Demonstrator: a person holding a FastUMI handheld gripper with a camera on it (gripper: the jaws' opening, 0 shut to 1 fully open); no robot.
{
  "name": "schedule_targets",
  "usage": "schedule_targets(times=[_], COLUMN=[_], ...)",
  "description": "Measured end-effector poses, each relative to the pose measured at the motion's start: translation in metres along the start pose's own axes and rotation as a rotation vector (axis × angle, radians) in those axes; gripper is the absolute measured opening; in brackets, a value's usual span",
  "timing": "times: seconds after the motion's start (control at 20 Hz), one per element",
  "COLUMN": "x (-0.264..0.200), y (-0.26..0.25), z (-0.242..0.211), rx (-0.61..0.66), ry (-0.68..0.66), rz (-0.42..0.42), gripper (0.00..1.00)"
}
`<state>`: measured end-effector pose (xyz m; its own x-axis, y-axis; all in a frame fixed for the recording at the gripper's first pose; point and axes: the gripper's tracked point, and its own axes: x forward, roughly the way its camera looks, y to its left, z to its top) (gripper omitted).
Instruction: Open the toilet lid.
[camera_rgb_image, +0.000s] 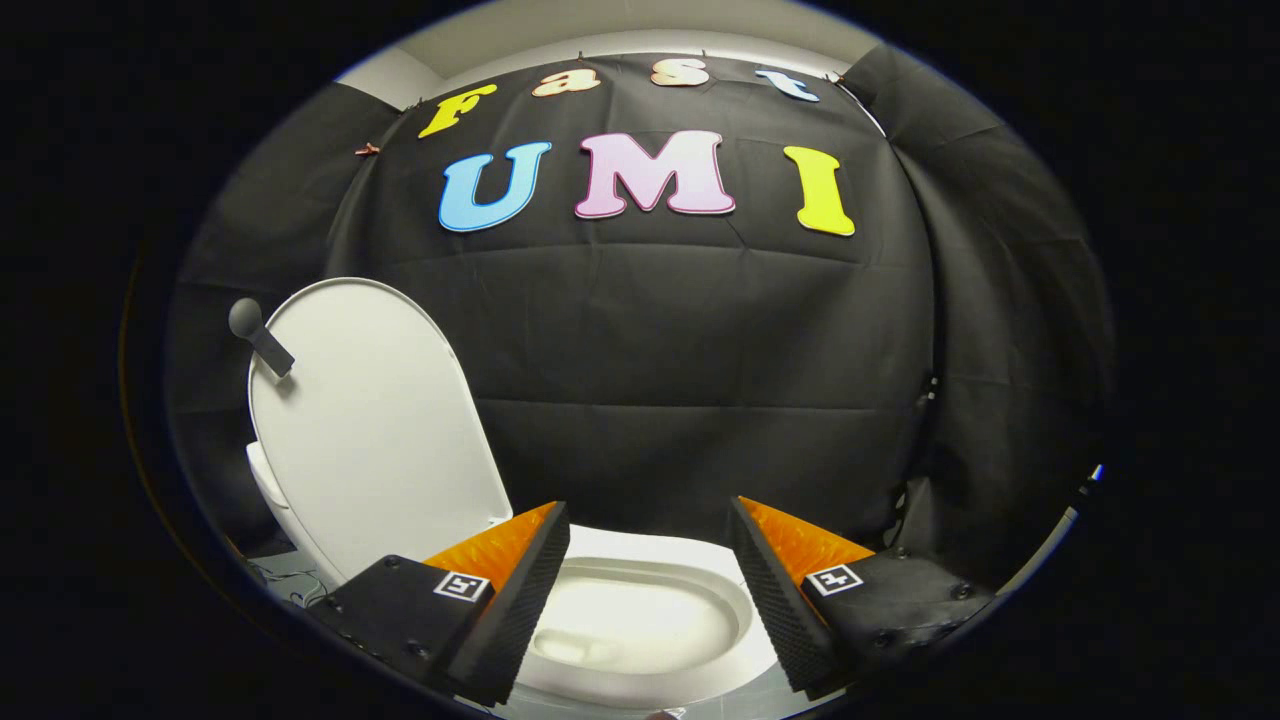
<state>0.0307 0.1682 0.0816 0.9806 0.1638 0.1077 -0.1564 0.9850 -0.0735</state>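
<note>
A: The black cloth wall is taking up the far side, and the toilet lid is standing raised at the left, leaning back and a little leftward, so I'm judging the opening as done or nearly so.

B: What is worrying you, then?

A: The lid is looking tilted, not resting flat on anything I can see. If it is sitting short of its balance point, it could be falling forward onto the bowl, which is lying open just beyond the fingers.

B: And the gripper?

A: Its fingers are standing wide apart, holding nothing, with the bowl showing between them. The lid is lying left of the left finger, not touching it.

B: Anything smaller nearby?

A: A dark knobbed handle is sticking out from the lid's upper left edge. Nothing is blocking the way.
</note>
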Motion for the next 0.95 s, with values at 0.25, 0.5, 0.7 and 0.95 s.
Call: schedule_targets(times=[0.25, 0.5, 0.7, 0.95], x=[-0.003, -0.009, -0.01, -0.008], y=[0.002, 0.017, 0.019, 0.01], z=[0.006, 0.015, 0.018, 0.016], rx=[0.005, -0.033, -0.036, -0.02], ry=[-0.01, -0.026, -0.035, -0.025], rz=[-0.002, 0.022, 0.032, 0.021], gripper=[0.99, 0.99, 0.98, 0.99])
